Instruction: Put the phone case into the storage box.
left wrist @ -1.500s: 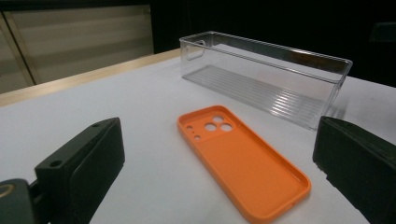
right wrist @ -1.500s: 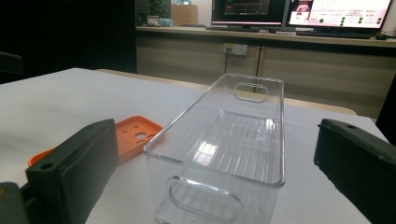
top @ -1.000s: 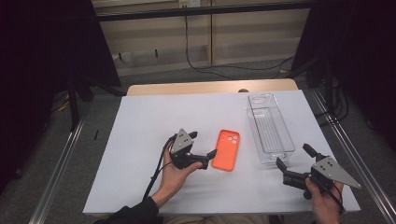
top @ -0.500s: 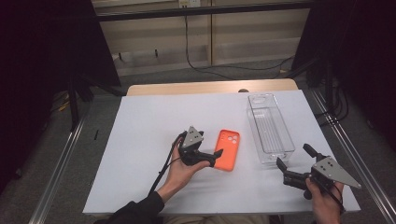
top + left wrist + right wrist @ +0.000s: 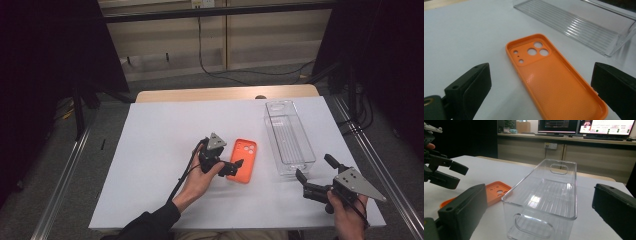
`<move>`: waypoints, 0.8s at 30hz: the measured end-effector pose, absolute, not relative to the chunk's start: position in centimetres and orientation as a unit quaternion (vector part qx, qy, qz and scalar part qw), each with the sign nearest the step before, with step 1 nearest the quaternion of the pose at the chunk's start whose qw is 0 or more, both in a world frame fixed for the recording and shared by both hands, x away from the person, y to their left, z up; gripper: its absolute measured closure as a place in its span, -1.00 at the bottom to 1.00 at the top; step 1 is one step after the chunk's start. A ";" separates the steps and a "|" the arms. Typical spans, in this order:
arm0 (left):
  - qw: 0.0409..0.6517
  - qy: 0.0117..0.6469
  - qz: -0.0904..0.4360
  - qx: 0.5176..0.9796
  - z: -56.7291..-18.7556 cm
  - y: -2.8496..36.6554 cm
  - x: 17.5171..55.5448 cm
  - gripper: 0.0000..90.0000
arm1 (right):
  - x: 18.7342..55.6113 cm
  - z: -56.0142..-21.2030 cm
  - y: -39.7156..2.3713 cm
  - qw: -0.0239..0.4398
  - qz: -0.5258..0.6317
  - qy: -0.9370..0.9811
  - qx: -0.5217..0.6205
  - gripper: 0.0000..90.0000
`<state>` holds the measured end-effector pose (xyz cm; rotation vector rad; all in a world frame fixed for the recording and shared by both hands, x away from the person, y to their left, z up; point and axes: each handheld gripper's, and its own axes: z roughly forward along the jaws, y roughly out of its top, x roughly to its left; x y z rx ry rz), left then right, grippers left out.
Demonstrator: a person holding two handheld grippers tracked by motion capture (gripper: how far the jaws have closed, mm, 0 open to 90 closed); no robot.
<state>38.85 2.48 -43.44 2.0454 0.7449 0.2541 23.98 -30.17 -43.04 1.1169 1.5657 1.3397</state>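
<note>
I see the white table with the clear bin at two o'clock. The orange phone case lies inside-up at centre, left of the bin. My left gripper spreads wide at the case's seven o'clock; my right gripper gapes, empty, at five o'clock.

I work in what looks like a lab or office: lit monitors on a long counter, wall sockets, trailing cables, white-covered table.
</note>
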 end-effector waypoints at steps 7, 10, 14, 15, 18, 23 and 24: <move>0.427 0.317 0.065 0.844 -43.8 1.3 39.8 -0.93 | 24.0 -43.0 -30.2 0.388 0.527 0.616 0.439 -1.00; 0.420 0.316 0.063 0.848 -43.9 0.9 39.8 -0.93 | 24.0 -43.0 -30.2 0.389 0.526 0.615 0.440 -1.00; 0.392 0.317 0.092 0.858 -44.4 -0.4 40.1 -0.93 | 24.0 -43.0 -30.2 0.389 0.527 0.616 0.438 -1.00; 0.392 0.317 0.092 0.858 -44.4 -0.4 40.1 -0.93 | 24.0 -43.0 -30.2 0.390 0.526 0.616 0.438 -1.00; 0.399 0.325 0.069 0.855 -44.7 -0.8 40.3 -0.92 | 24.0 -43.0 -30.2 0.389 0.526 0.617 0.438 -1.00; 0.394 0.327 0.070 0.856 -44.9 -1.6 40.5 -0.92 | 24.0 -43.1 -30.1 0.387 0.528 0.617 0.438 -1.00; 0.387 0.329 0.073 0.858 -44.9 -1.8 40.5 -0.92 | 24.0 -43.0 -30.2 0.387 0.527 0.617 0.438 -1.00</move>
